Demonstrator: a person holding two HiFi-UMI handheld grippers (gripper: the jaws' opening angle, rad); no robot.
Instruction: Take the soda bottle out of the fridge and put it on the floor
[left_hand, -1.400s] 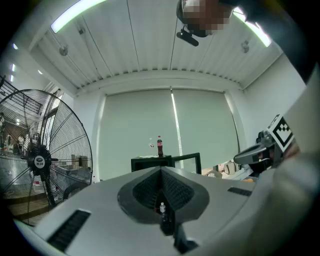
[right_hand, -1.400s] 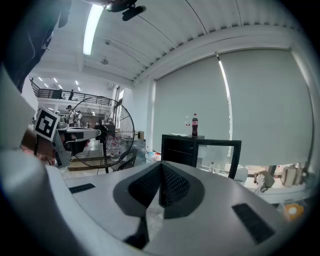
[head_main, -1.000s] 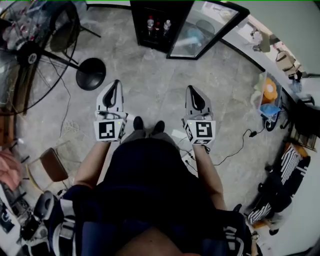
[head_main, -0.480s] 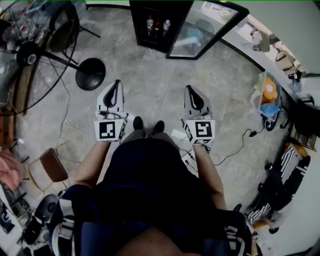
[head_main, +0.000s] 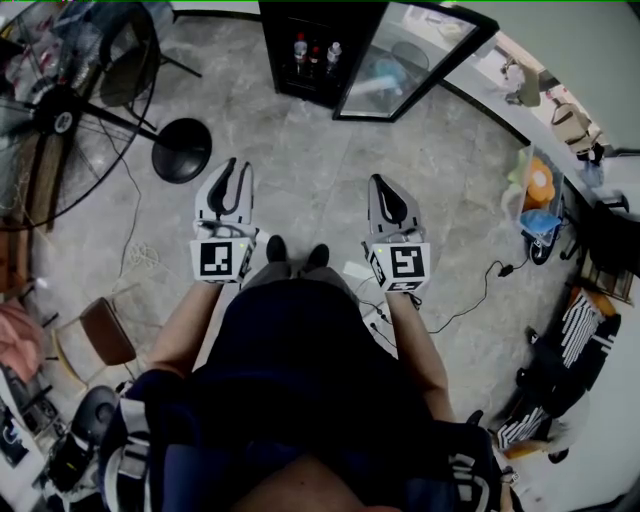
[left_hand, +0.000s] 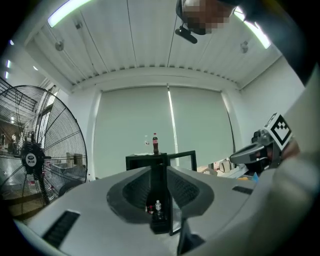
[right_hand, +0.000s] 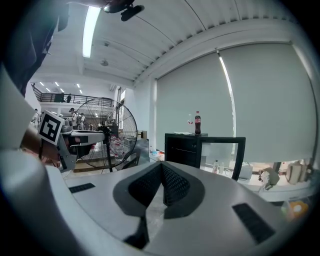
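A black fridge (head_main: 318, 50) stands across the floor with its glass door (head_main: 410, 55) swung open to the right. Several bottles (head_main: 315, 48) stand on a shelf inside; one has a red label. A dark soda bottle (left_hand: 155, 143) stands on top of the fridge (left_hand: 150, 162), and the right gripper view shows this bottle (right_hand: 197, 122) too. My left gripper (head_main: 238, 170) points at the fridge from well short of it. Its jaws are opening, with a narrow gap and nothing between them. My right gripper (head_main: 378, 182) is beside it, shut and empty.
A large pedestal fan (head_main: 60, 110) with a round base (head_main: 181, 147) stands at the left. A brown chair (head_main: 100, 335) is near my left side. A cable (head_main: 470, 290) runs over the floor at the right, by bags and clutter (head_main: 540, 195).
My left gripper's jaws were shut and have parted slightly. Both grippers have stayed almost where they were.
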